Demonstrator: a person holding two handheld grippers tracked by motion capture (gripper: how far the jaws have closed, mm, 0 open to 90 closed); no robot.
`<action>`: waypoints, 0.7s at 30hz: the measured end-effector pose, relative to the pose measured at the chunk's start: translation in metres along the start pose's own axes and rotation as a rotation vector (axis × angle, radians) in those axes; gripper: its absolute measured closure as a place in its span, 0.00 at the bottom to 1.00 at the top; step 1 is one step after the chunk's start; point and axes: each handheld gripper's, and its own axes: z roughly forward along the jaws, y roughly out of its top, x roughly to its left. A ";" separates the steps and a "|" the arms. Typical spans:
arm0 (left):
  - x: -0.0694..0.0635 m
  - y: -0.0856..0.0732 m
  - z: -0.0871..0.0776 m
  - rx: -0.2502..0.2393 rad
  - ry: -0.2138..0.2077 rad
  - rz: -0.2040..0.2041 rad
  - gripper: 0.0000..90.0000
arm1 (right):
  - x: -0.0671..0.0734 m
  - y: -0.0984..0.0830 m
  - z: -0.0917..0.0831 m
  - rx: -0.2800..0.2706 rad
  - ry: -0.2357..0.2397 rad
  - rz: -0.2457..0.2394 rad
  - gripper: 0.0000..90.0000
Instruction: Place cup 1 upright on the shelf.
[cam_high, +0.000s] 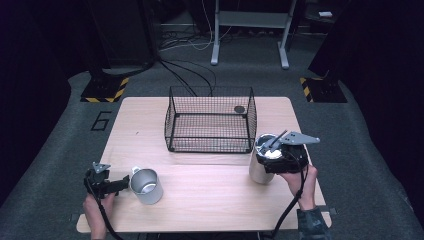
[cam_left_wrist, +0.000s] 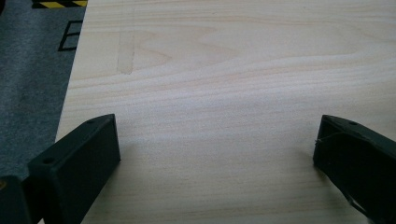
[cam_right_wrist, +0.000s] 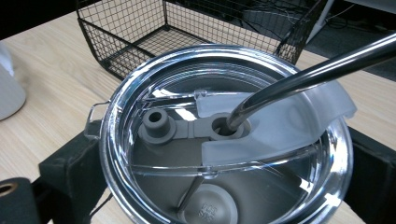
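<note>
Table (cam_high: 210, 200): light wood, carrying everything; bare boards under the left gripper view
Wire basket (cam_high: 210, 120): black mesh, empty but for a small dark disc near its far right corner; standing at the middle of the table, toward the far edge
Tumbler (cam_high: 264, 162): steel, upright near the right edge, just beside the basket's near right corner; clear lid (cam_right_wrist: 224, 135) on, metal straw (cam_right_wrist: 308, 77) leaning out through the lid's hole
Mug (cam_high: 146, 186): steel, open, toward the near left corner, handle facing the left gripper
Risk: tall tumbler tipping or slipping from the squeeze if lifted off-centre; straw snagging the basket's rim on the way in, likely if carried low
Right gripper (cam_high: 280, 156): jaws closed around the tumbler's upper wall, one each side below the lid
Left gripper (cam_high: 116, 186): jaws spread wide, holding nothing, low over the table just beside the mug
</note>
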 end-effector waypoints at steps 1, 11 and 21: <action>0.000 0.000 0.000 -0.001 0.000 0.000 0.00 | 0.001 0.001 0.000 0.004 0.004 -0.006 0.04; 0.000 0.000 0.000 0.000 0.000 0.000 0.00 | 0.007 0.016 0.004 0.000 0.038 -0.016 0.04; 0.000 0.000 0.000 0.000 0.000 0.000 0.00 | 0.012 0.031 0.006 -0.006 0.050 -0.037 0.04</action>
